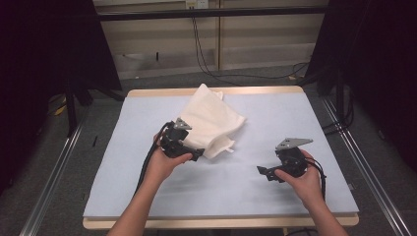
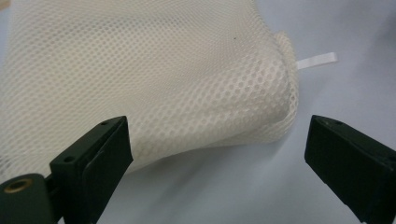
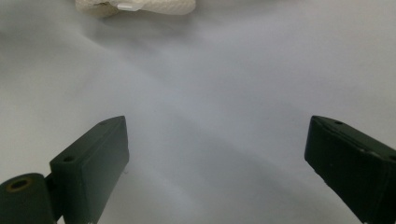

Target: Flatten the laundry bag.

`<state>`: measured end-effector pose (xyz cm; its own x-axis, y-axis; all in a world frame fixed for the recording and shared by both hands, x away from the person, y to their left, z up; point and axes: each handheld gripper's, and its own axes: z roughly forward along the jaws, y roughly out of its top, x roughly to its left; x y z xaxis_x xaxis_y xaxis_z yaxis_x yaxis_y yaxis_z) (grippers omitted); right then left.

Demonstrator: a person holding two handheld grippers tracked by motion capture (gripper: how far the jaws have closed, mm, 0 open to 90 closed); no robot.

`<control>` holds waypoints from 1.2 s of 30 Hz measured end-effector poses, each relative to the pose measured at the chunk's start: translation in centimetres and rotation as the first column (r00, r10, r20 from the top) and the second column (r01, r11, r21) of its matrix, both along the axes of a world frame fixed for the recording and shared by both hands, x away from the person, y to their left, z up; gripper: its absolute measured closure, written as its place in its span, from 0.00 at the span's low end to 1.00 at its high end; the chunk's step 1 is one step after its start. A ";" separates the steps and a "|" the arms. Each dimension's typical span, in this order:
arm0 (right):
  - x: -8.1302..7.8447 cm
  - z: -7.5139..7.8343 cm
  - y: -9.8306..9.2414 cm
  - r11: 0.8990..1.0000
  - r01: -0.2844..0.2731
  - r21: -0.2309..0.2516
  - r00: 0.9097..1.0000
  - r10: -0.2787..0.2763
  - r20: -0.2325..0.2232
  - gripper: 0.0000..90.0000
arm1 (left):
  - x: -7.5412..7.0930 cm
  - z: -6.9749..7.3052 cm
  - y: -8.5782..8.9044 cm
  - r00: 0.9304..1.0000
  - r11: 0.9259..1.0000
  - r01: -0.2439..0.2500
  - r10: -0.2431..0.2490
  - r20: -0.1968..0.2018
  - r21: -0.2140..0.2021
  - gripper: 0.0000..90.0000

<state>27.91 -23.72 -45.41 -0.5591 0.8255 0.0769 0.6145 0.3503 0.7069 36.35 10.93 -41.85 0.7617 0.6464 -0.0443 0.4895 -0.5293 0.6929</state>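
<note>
While left gripper [image 1: 196,153] sits spread at the cream mesh fabric bag [image 1: 211,120] mid-table, right gripper [image 1: 262,170], also spread, hovers over bare pale-blue mat [image 1: 275,123] near the right edge.

Quantities: one white mesh bag [image 1: 212,122], two handheld tools, left tool [image 1: 196,153] and right tool [image 1: 262,171], one bench [image 1: 275,118].

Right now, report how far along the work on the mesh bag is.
Early stage. Done: nothing visible yet; the white mesh bag lies crumpled on the blue mat, ungrasped. In hand: the left gripper is open right at the bag's near edge, beside its white tag. The right gripper is open over bare mat, apart from the bag. Left: closing on the bag and handling it.
</note>
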 end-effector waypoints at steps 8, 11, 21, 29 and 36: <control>-0.1 0.0 0.4 1.000 -0.012 -0.012 1.000 0.012 -0.006 0.07 | 0.4 -0.2 -1.7 1.000 1.000 0.008 -0.008 -0.003 0.023 0.09; -0.1 0.0 0.5 1.000 -0.016 -0.015 1.000 0.016 -0.001 0.07 | 0.4 -0.2 -1.9 1.000 0.999 0.008 -0.009 0.012 0.043 0.14; 0.0 -0.1 1.0 0.999 -0.039 0.006 0.999 0.039 0.009 0.09 | 0.5 0.0 -2.0 0.999 0.999 0.039 -0.039 -0.010 0.028 0.53; 0.1 -0.3 2.4 0.997 -0.079 0.028 0.997 0.078 0.018 0.16 | 0.7 0.4 -2.1 0.997 0.999 0.026 -0.025 -0.067 0.020 0.81; 0.6 -0.5 4.9 0.988 -0.142 0.055 0.990 0.141 0.027 0.28 | 1.0 0.9 -1.6 0.993 1.000 0.004 -0.007 -0.114 -0.028 0.86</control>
